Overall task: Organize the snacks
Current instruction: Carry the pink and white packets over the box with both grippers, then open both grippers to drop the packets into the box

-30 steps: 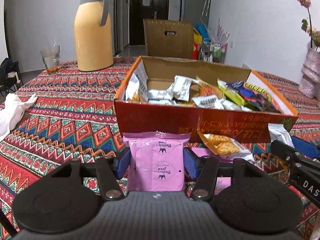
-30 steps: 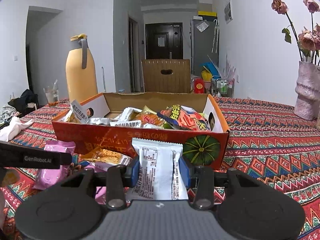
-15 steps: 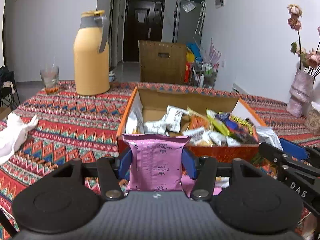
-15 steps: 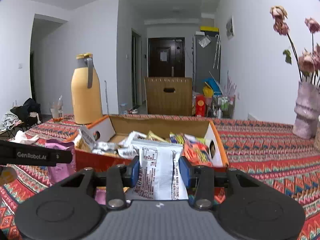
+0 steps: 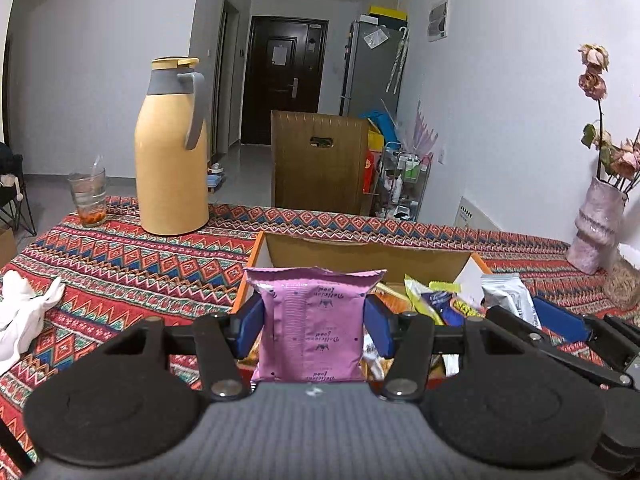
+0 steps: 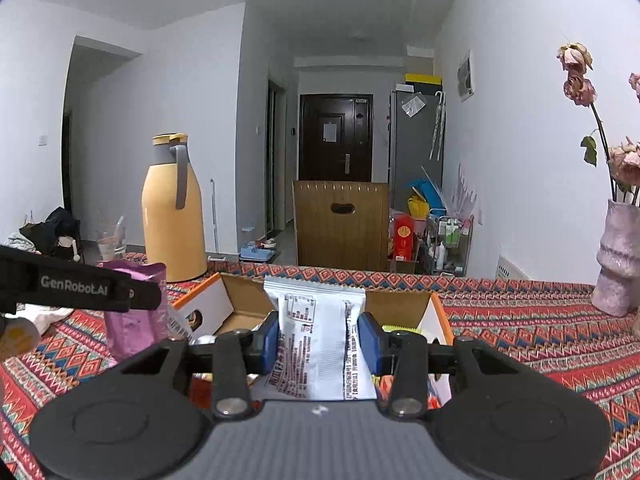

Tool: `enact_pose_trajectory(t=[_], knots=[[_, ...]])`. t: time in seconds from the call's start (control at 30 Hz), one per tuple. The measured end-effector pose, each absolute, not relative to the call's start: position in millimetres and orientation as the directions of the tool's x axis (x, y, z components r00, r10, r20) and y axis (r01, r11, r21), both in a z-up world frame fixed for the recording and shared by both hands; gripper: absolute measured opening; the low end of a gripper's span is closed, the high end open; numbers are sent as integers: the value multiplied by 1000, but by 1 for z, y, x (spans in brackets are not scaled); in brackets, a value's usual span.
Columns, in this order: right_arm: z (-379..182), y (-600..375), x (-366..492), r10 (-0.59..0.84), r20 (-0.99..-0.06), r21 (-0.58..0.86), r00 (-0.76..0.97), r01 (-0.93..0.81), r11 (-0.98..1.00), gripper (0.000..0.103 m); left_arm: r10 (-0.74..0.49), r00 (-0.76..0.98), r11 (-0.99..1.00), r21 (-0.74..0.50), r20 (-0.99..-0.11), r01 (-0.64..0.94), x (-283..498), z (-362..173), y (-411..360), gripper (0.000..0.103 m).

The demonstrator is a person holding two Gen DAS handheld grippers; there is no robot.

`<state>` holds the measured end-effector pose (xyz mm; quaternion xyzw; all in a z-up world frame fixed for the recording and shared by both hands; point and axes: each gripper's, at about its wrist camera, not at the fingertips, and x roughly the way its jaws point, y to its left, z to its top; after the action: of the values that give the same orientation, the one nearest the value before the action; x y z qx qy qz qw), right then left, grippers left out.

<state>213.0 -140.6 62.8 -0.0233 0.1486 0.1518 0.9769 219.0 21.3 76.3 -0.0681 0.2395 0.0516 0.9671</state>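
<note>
My left gripper is shut on a pink snack packet, held upright above the near edge of the orange cardboard box. My right gripper is shut on a white snack packet, held above the same box. Several snack packets lie inside the box. The right gripper and its white packet show at the right of the left wrist view. The left gripper and its pink packet show at the left of the right wrist view.
A yellow thermos jug and a glass stand at the table's far left on the patterned cloth. A white cloth lies at the left. A pink vase with flowers stands at the far right. A wooden chair stands behind the table.
Both grippers have risen with their packets, from table level in front of the box to above its near edge. The box now sits lower in both views.
</note>
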Motion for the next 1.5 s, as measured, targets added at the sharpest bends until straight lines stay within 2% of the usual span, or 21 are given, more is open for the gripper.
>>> enact_pose_trajectory(t=[0.3, 0.6, 0.93, 1.0, 1.03, 1.07, 1.1, 1.17, 1.27, 1.5], knots=[[59, -135, 251, 272, -315, 2, 909, -286, 958, 40, 73, 880, 982, -122, -469, -146, 255, 75, 25, 56], [43, -133, 283, 248, -323, 33, 913, -251, 968, 40, 68, 878, 977, -148, -473, -155, 278, 52, 34, 56], [25, -135, 295, 268, -359, 43, 894, -271, 962, 41, 23, 852, 980, -156, -523, -122, 293, 28, 39, 56], [19, -133, 299, 265, -377, 40, 888, -270, 962, 43, 31, 852, 980, -152, -523, -129, 291, 27, 38, 64], [18, -132, 299, 263, -381, 40, 886, -268, 963, 44, 30, 854, 978, -159, -520, -132, 290, 28, 39, 73], [17, -133, 300, 256, -385, 40, 887, -261, 964, 51, 32, 858, 977, -166, -513, -135, 289, 29, 40, 84], [16, -134, 300, 252, -387, 41, 887, -256, 966, 56, 38, 864, 975, -170, -503, -142, 286, 31, 41, 89], [16, -136, 299, 244, -386, 46, 890, -246, 968, 79, 58, 873, 972, -170, -484, -159, 282, 34, 42, 103], [17, -139, 299, 232, -383, 54, 894, -230, 972, 102, 62, 877, 970, -180, -477, -166, 279, 38, 43, 103], [20, -142, 297, 229, -377, 73, 898, -218, 973, 103, 67, 873, 968, -182, -484, -175, 279, 39, 43, 103]])
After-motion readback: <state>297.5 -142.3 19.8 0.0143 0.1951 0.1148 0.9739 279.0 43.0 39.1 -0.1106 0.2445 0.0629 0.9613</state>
